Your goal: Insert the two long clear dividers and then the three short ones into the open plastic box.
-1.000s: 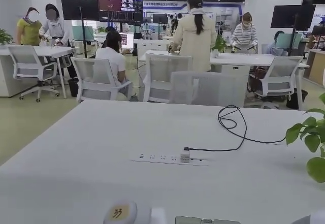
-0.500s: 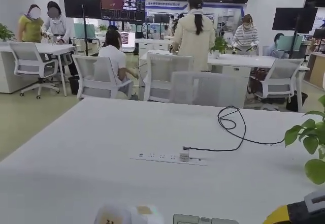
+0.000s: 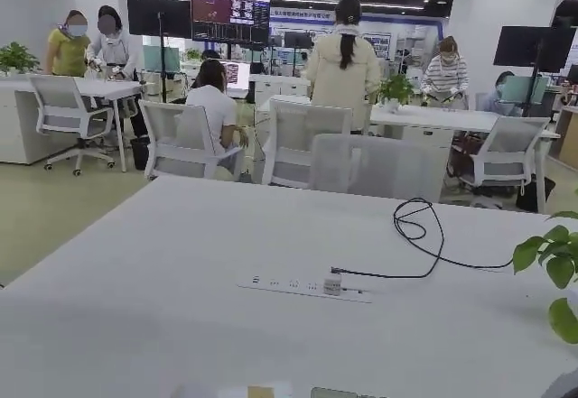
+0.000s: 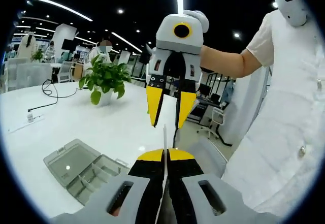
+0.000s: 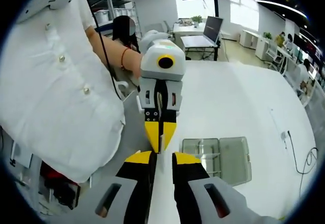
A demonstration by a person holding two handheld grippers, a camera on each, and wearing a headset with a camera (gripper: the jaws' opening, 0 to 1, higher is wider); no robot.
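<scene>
Carrying step: left tongs (image 4: 163,155) pinch what seems a clear divider (image 4: 164,135); right tongs (image 4: 166,125) gape at its tip; box (image 4: 71,163) lies open on the bench (image 4: 101,125); next, probably, lowering it squarely into slots.

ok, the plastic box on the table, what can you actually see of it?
The plastic box is clear, greyish and rectangular with rounded corners. It lies open on the white table near the edge, with the lid folded flat beside the base and joined to it along one long side. The lid is plain. The base shows thin inner walls, too small to count. Nothing touches it but the table.
</scene>
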